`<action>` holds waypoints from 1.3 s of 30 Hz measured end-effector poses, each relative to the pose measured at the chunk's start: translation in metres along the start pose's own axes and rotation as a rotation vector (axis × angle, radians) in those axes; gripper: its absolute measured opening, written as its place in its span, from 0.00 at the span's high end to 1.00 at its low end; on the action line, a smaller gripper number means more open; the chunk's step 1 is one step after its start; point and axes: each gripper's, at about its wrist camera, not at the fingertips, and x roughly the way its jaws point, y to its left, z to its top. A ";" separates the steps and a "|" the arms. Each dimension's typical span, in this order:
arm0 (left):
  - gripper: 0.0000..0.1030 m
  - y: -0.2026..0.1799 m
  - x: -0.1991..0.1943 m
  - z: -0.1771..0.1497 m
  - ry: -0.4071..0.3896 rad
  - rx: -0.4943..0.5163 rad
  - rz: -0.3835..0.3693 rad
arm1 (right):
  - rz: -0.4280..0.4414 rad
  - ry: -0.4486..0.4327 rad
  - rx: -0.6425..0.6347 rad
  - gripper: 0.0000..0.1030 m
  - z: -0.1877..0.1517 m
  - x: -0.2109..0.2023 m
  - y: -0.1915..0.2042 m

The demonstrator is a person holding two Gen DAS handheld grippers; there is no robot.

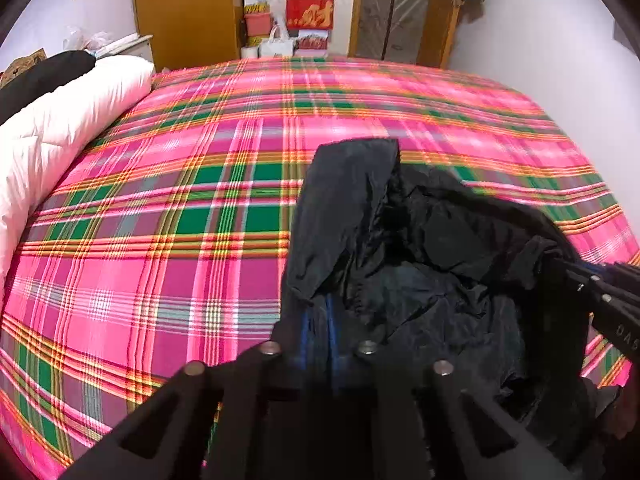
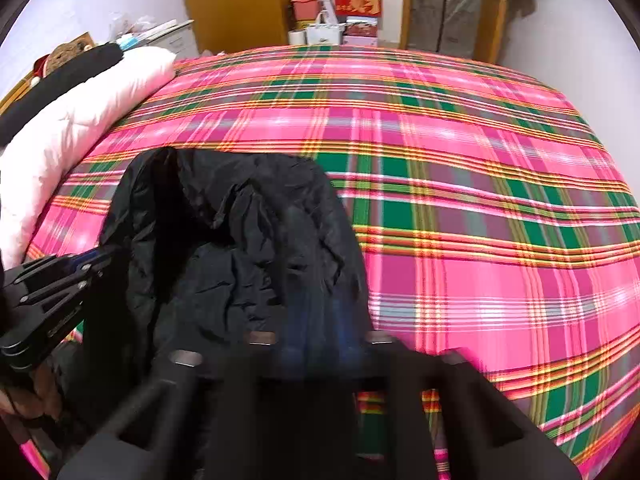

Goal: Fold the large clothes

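Looking along both claws, I see a bed covered by a plaid sheet in pink, green and yellow, smooth and flat over most of its width. My left gripper has its blue-edged fingers drawn together on a fold of the black garment, which rises directly from the fingertips. My right gripper is likewise clamped on the garment's edge, its fingers motion-blurred. In each wrist view the other claw enters from the side, also biting into the dark cloth, so the garment hangs bunched between the two. The fabric is thin, matte, creased and crumpled, with one flap standing upright in the left view; its lower part rests on the sheet near the bed's front edge. Beyond, along the left side of the bed, lies a white quilted duvet, rolled and puffy, with a dark cloth on top of it. Against the far wall stand a wooden wardrobe, stacked boxes in red and cardboard brown, and a wood-framed door.
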 end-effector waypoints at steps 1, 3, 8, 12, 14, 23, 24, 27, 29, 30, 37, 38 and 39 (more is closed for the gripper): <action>0.96 0.000 -0.007 -0.002 -0.021 0.001 -0.005 | 0.007 -0.017 0.000 0.93 -0.001 -0.008 0.000; 0.96 0.003 -0.023 -0.003 -0.054 -0.021 -0.021 | 0.034 -0.046 0.026 0.93 -0.004 -0.025 -0.002; 0.97 0.021 -0.090 -0.018 -0.160 -0.092 -0.058 | 0.102 -0.152 0.060 0.93 -0.028 -0.102 -0.002; 0.97 0.035 -0.153 -0.047 -0.234 -0.135 -0.111 | 0.157 -0.209 0.094 0.93 -0.058 -0.154 0.005; 0.97 0.042 -0.179 -0.069 -0.253 -0.161 -0.130 | 0.188 -0.222 0.130 0.93 -0.083 -0.177 0.008; 0.95 0.058 -0.222 -0.189 -0.166 -0.244 -0.133 | 0.214 -0.117 0.218 0.93 -0.189 -0.193 0.012; 0.95 0.059 -0.221 -0.200 -0.145 -0.254 -0.127 | 0.201 -0.087 0.224 0.93 -0.202 -0.188 0.013; 0.95 0.062 -0.218 -0.229 -0.086 -0.282 -0.104 | 0.204 -0.010 0.243 0.93 -0.229 -0.176 0.009; 0.95 0.064 -0.216 -0.245 -0.039 -0.307 -0.094 | 0.193 0.028 0.252 0.93 -0.242 -0.172 0.007; 0.95 0.067 -0.217 -0.253 -0.017 -0.319 -0.094 | 0.194 0.045 0.261 0.93 -0.247 -0.172 0.006; 0.93 0.081 -0.245 -0.285 0.014 -0.360 -0.010 | 0.251 0.022 0.369 0.50 -0.264 -0.195 -0.013; 0.93 0.085 -0.249 -0.284 0.002 -0.375 -0.009 | 0.277 0.008 0.393 0.46 -0.263 -0.201 -0.016; 0.92 0.087 -0.254 -0.282 -0.017 -0.392 -0.019 | 0.298 -0.001 0.407 0.46 -0.262 -0.203 -0.015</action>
